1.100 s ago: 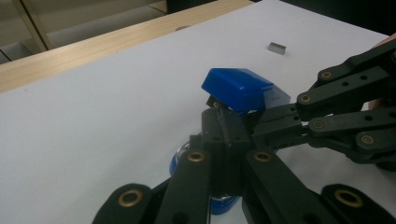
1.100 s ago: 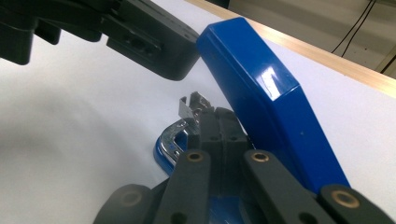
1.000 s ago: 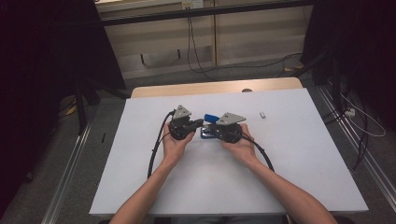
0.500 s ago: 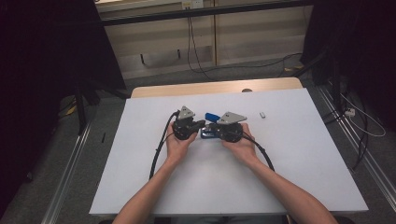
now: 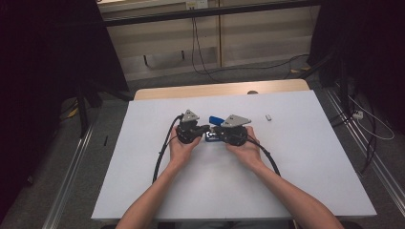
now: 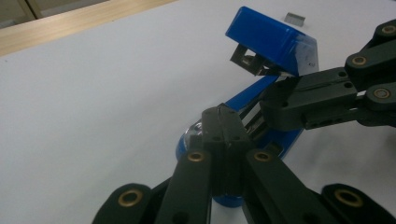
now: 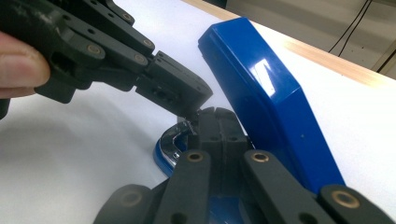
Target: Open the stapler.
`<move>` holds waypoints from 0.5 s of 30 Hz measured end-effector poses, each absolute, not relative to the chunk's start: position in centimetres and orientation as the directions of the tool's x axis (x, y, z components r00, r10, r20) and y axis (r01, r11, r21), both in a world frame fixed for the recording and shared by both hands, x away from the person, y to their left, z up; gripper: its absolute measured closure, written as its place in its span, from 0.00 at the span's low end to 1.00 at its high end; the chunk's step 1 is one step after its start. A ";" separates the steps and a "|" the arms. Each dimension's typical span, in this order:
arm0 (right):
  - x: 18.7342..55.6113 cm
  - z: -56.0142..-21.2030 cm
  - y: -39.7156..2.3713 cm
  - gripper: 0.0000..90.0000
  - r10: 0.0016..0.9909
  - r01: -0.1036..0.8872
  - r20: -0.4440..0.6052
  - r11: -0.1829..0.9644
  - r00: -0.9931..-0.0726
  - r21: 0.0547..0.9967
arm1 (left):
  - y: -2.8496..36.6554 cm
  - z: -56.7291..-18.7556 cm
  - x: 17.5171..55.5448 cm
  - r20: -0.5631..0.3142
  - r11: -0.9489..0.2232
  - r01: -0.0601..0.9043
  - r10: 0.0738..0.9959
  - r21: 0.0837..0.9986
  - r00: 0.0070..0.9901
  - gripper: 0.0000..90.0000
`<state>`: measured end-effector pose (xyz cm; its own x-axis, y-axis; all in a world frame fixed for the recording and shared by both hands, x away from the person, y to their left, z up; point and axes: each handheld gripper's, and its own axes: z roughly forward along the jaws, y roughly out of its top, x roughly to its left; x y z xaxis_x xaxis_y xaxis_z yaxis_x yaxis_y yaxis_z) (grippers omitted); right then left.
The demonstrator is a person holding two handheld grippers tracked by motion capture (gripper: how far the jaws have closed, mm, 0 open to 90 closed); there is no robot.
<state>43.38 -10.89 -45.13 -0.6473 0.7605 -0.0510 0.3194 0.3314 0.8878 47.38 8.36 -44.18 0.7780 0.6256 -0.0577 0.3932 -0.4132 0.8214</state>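
On the white tabletop [image 5: 305, 181], a little far of its middle, lies a blue plastic stapler [image 5: 215, 120] with its hinged top cover swung up and open, its base flat on the surface. The left gripper [image 5: 206, 129] comes at it from the left and the right gripper [image 5: 216, 133] from the right, so the two meet over the stapler's base. In the left gripper view that gripper's jaws are clenched together with nothing between them, their tips resting against the stapler's inner rail [image 6: 254, 119]. In the right gripper view the jaws are likewise pressed together, empty, at the chrome front plate [image 7: 173, 140]. A small grey staple block [image 5: 268, 117] lies well apart to the right.
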 end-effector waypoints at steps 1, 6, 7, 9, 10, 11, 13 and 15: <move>43.4 -45.2 -10.8 1.00 0.763 0.320 -0.052 0.331 -0.644 0.888 | 8.3 -44.2 47.4 -0.056 -0.415 0.393 0.626 0.820 0.777 1.00; 43.5 -45.3 -10.3 1.00 0.777 0.317 -0.054 0.318 -0.627 0.894 | 8.3 -44.2 47.3 -0.050 -0.418 0.391 0.628 0.820 0.777 1.00; 43.5 -45.3 -10.3 1.00 0.779 0.319 -0.046 0.308 -0.625 0.896 | 8.3 -44.1 47.3 -0.047 -0.420 0.389 0.628 0.820 0.777 1.00; 43.5 -45.1 -10.1 1.00 0.782 0.316 -0.052 0.311 -0.620 0.896 | 8.2 -44.1 47.2 -0.034 -0.430 0.383 0.628 0.818 0.778 1.00; 43.5 -45.0 -10.0 1.00 0.786 0.314 -0.060 0.313 -0.615 0.896 | 8.2 -44.1 47.2 -0.035 -0.429 0.384 0.629 0.818 0.777 1.00; 43.5 -45.0 -10.0 1.00 0.790 0.312 -0.061 0.310 -0.609 0.898 | 8.2 -44.1 47.3 -0.045 -0.420 0.390 0.631 0.819 0.775 1.00; 43.6 -44.8 -10.0 1.00 0.796 0.312 -0.057 0.300 -0.602 0.902 | 8.3 -44.1 47.3 -0.044 -0.421 0.388 0.629 0.820 0.776 1.00; 43.7 -44.6 -9.9 1.00 0.799 0.311 -0.055 0.295 -0.599 0.903 | 8.3 -44.2 47.3 -0.047 -0.420 0.389 0.628 0.820 0.777 1.00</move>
<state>43.68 -9.92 -44.64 -0.5986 0.7992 -0.0553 0.3109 0.2954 0.9034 47.33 8.31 -44.16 0.7767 0.6281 -0.0468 0.3892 -0.4203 0.8197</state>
